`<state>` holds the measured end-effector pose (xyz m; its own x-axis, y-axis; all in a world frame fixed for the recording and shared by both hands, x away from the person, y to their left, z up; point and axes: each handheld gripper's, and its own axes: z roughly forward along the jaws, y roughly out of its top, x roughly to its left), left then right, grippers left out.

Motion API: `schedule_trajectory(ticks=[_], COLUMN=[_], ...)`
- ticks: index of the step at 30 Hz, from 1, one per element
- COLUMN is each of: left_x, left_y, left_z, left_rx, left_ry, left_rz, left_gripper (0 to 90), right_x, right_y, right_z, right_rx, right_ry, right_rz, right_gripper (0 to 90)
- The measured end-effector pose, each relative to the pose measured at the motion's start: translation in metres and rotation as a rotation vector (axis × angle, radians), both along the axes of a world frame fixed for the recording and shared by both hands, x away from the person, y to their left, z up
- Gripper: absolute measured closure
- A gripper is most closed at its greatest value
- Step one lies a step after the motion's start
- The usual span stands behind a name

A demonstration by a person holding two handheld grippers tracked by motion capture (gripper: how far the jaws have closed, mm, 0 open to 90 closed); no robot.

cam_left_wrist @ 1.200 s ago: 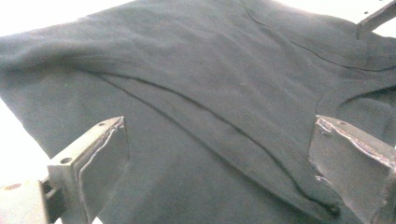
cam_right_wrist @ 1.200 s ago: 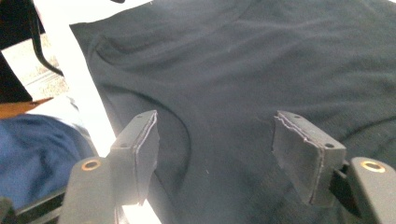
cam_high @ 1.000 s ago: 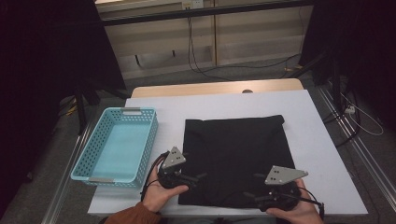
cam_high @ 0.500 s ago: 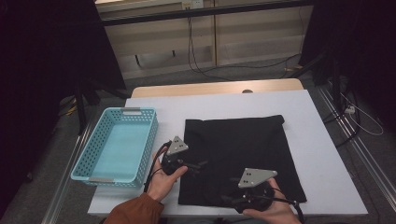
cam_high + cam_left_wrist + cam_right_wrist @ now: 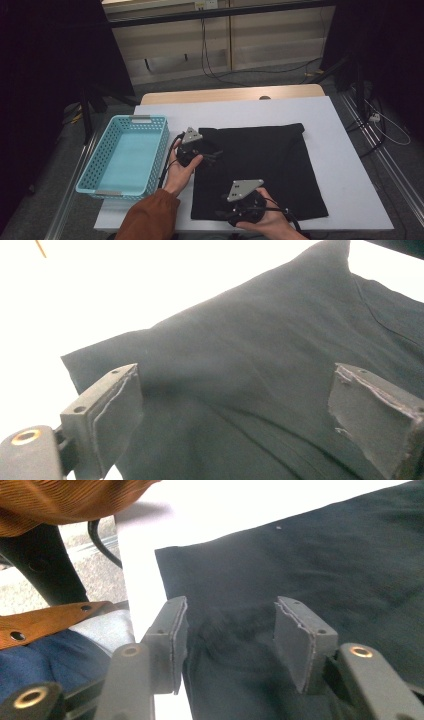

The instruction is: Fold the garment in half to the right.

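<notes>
Cloth work: black cloth lies flat on the white bench, with both tools on its near-left part.

Right tool sits at the near-left corner of the cloth. Its jaws are half open and have just been closing. A small ridge of fabric is bunched between the pads, but the pads don't look pressed on it yet. The cloth edge runs just beside the tool's left pad, with bare bench beyond it.

Left tool has its jaws wide and grips nothing. Cloth spreads ahead of and under it, and a cloth corner pokes out past its left pad onto bare bench. In the high view this tool is at the cloth's far-left corner, with the light blue basket just outboard of it, empty.

My read is a corner pinch ahead of a fold or lift. To do it well:
- Right: get the fabric ridge fully between the pads before lifting. A bite on the edge only will likely slip.
- Left: go low to the corner and close on fabric, not bench.
- Lift both corners together to keep the cloth from skewing.
- Keep the cables off the cloth.
</notes>
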<state>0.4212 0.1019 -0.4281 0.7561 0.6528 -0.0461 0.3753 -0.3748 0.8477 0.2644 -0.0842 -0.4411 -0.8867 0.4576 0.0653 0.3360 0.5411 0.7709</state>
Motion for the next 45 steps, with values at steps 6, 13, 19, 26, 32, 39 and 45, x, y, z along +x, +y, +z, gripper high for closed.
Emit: schedule_trajectory(ticks=[6, 13, 19, 26, 32, 39, 45], left_x=[0.021, 0.045, 0.069, 0.091, 0.097, 0.100, 0.097], left_y=[0.002, 0.002, 0.007, 0.012, 0.014, 0.012, 0.011], left_z=[-0.001, 0.003, 0.000, -0.010, -0.016, -0.028, -0.031], left_rx=[0.010, 0.022, 0.022, 0.028, 0.038, 0.048, 0.046], left_ry=[0.002, 0.031, 0.080, 0.137, 0.166, 0.217, 0.216], left_rz=[0.047, 0.136, 0.194, 0.219, 0.222, 0.217, 0.198], left_gripper=[8.2, 12.8, 22.2, 33.4, 41.7, 51.0, 65.1], right_x=[0.004, 0.005, 0.004, 0.005, 0.005, 0.005, 0.005], right_y=[0.012, 0.013, 0.014, 0.013, 0.013, 0.013, 0.015], right_z=[-0.009, -0.016, -0.016, -0.016, -0.016, -0.016, -0.015], right_rx=[-0.032, -0.052, -0.052, -0.052, -0.052, -0.052, -0.056], right_ry=[0.007, 0.013, 0.013, 0.011, 0.012, 0.013, 0.023], right_rz=[0.024, 0.021, 0.017, 0.022, 0.024, 0.021, 0.026], right_gripper=[50.1, 50.8, 50.7, 50.7, 50.7, 50.6, 46.5])
